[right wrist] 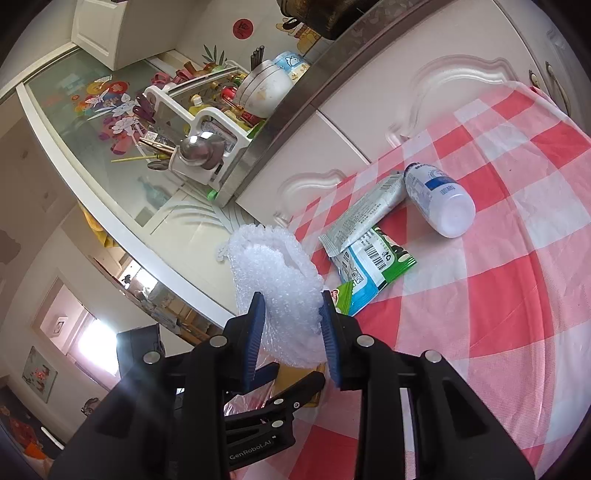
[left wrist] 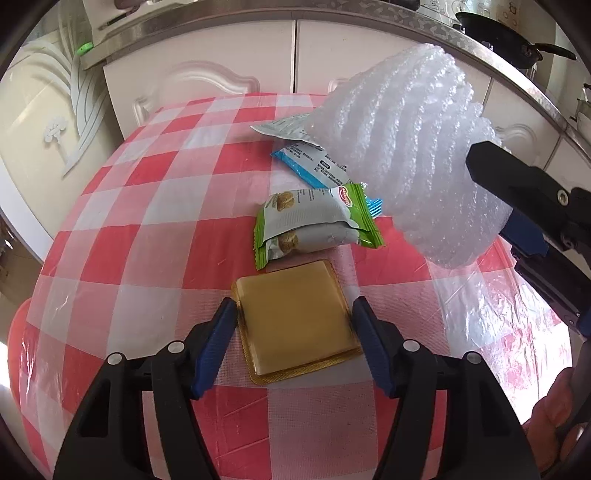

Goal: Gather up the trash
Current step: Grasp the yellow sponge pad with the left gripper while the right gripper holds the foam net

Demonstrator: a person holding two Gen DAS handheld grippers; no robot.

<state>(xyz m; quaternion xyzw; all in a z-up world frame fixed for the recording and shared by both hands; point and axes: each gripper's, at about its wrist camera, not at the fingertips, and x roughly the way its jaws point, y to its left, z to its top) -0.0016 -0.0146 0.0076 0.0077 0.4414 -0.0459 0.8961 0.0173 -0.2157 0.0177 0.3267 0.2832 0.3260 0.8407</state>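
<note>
A flat yellow plastic tray (left wrist: 295, 317) lies on the red-and-white checked table (left wrist: 147, 221). My left gripper (left wrist: 294, 302) straddles it, with a blue pad against each side edge. Just beyond it are a green snack packet (left wrist: 314, 221), a blue-and-white wrapper (left wrist: 314, 166) and a silver wrapper (left wrist: 284, 127). My right gripper (right wrist: 291, 306) is shut on a wad of white bubble wrap (right wrist: 280, 280), held above the table's edge. The same wad (left wrist: 417, 147) fills the upper right of the left wrist view. A white bottle (right wrist: 439, 199) lies on its side further along the table.
White cabinet doors (left wrist: 229, 55) under a metal-edged counter stand right behind the table. A dish rack (right wrist: 207, 122) and bowls sit on that counter, a black pan (left wrist: 498, 33) at its right. A hand (left wrist: 554, 417) shows at the lower right. Clear plastic film (left wrist: 498, 314) covers the cloth.
</note>
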